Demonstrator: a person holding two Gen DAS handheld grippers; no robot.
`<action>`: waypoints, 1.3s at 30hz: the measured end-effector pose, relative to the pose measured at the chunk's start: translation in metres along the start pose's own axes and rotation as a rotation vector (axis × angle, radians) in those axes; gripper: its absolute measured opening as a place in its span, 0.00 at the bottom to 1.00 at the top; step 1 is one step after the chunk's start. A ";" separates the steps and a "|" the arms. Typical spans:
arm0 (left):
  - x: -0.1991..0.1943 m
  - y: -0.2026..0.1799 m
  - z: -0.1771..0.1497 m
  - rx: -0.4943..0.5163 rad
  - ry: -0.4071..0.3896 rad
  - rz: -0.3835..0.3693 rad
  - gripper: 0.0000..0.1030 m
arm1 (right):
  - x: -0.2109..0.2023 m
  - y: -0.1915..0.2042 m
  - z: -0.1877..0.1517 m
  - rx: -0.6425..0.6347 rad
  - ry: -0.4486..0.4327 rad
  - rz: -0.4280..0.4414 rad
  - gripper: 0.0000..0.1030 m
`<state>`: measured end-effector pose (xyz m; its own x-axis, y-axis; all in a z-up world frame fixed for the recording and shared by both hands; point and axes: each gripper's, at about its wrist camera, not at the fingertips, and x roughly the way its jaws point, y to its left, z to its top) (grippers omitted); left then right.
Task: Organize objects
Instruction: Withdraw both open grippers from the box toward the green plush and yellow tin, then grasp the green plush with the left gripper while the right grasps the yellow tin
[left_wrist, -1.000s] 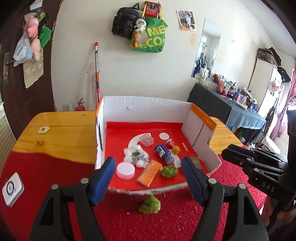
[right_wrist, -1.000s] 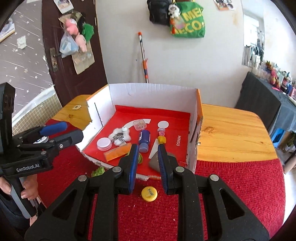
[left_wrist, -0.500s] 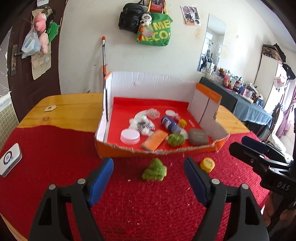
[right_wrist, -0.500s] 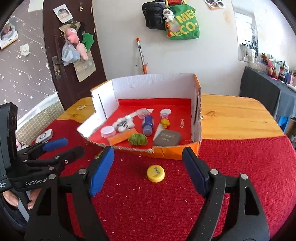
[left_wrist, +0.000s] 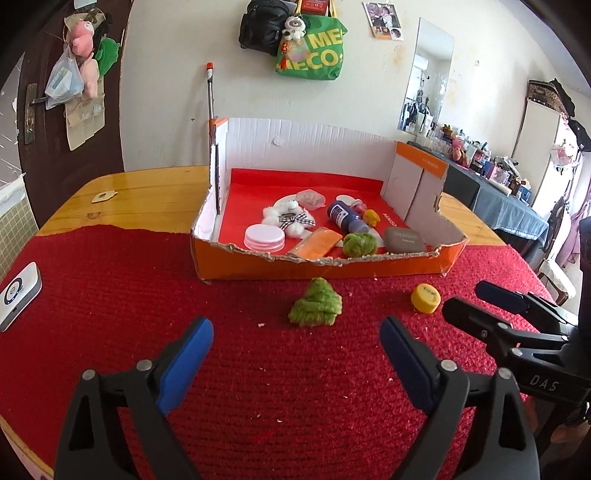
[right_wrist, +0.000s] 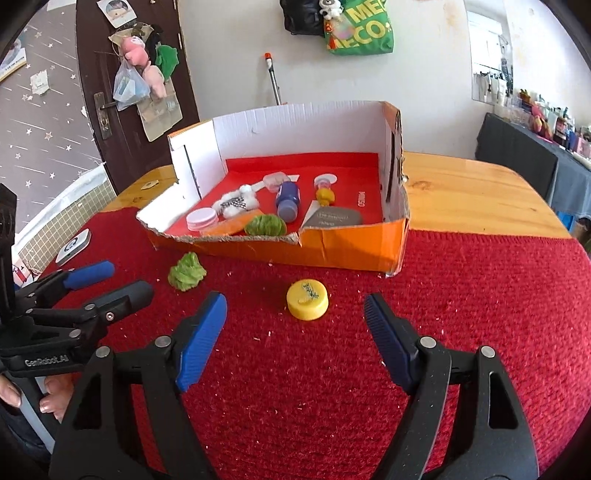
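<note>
The left gripper (left_wrist: 295, 363) jaws are opening, empty, with a green toy (left_wrist: 315, 303) at 12 o'clock. The right gripper (right_wrist: 295, 328) jaws stand wide apart, a yellow cap (right_wrist: 307, 299) ahead.

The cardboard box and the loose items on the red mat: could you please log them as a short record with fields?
box: orange cardboard box, front wall torn low
inside box: blue bottle, white plush bear, grey stone, green pompom
outside box: green plush tree, yellow cap
left gripper: jaws opening, nothing between them
right gripper: open, empty, facing the yellow cap
</note>
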<state>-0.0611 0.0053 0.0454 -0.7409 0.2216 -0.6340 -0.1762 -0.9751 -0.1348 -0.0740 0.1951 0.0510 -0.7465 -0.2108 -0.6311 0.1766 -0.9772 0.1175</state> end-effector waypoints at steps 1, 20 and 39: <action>0.000 0.000 -0.001 -0.002 0.001 0.001 0.92 | 0.001 0.000 -0.001 0.001 0.004 -0.002 0.75; 0.010 0.004 0.002 -0.011 0.072 0.011 1.00 | 0.014 0.001 -0.004 -0.014 0.080 -0.029 0.77; 0.050 0.007 0.017 0.030 0.215 -0.038 0.85 | 0.045 -0.004 0.013 -0.041 0.201 -0.034 0.77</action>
<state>-0.1104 0.0097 0.0262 -0.5788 0.2470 -0.7772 -0.2230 -0.9646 -0.1405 -0.1163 0.1895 0.0323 -0.6099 -0.1647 -0.7751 0.1822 -0.9811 0.0651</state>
